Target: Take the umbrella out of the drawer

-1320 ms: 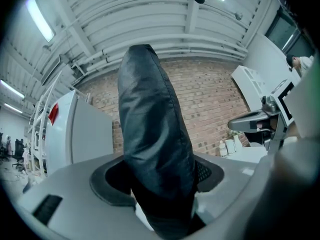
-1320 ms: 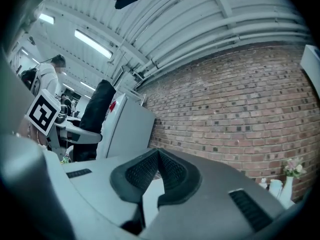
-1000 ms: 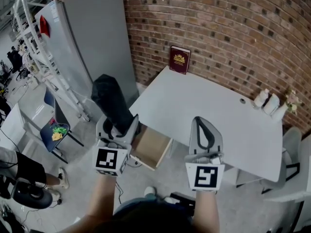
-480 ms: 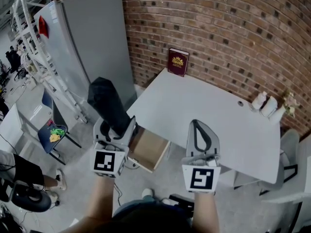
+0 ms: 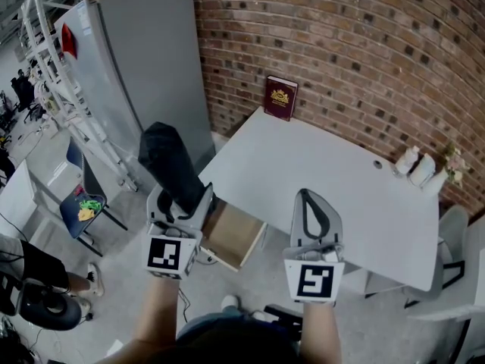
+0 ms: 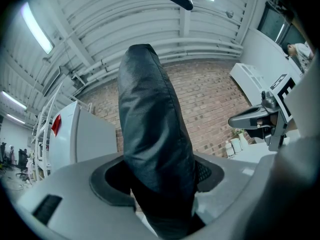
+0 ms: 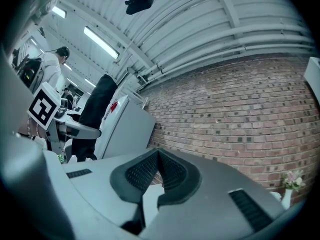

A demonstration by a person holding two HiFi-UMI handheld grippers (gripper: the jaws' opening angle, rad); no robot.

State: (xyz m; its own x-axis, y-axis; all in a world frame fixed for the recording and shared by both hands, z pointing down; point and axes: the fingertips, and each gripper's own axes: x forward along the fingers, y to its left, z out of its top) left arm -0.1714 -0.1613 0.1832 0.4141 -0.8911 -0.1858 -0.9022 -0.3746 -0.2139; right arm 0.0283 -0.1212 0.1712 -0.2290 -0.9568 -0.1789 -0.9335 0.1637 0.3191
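A black folded umbrella (image 5: pixel 170 165) in its sleeve stands tilted up and to the left, out of the open wooden drawer (image 5: pixel 236 233), whose inside shows bare. My left gripper (image 5: pixel 186 202) is shut on its lower end; in the left gripper view the umbrella (image 6: pixel 155 149) fills the gap between the jaws of the left gripper (image 6: pixel 157 179). My right gripper (image 5: pixel 308 196) hovers over the near edge of the white table (image 5: pixel 326 165), its jaws closed together with nothing in them. The right gripper view shows the right gripper (image 7: pixel 157 156) with pads touching, and the umbrella (image 7: pixel 97 109) at left.
A dark red book (image 5: pixel 280 97) leans on the brick wall at the table's far edge. Small white bottles (image 5: pixel 417 164) stand at the table's right end. A tall grey cabinet (image 5: pixel 151 59) rises left of the table. A chair (image 5: pixel 83 203) stands at lower left.
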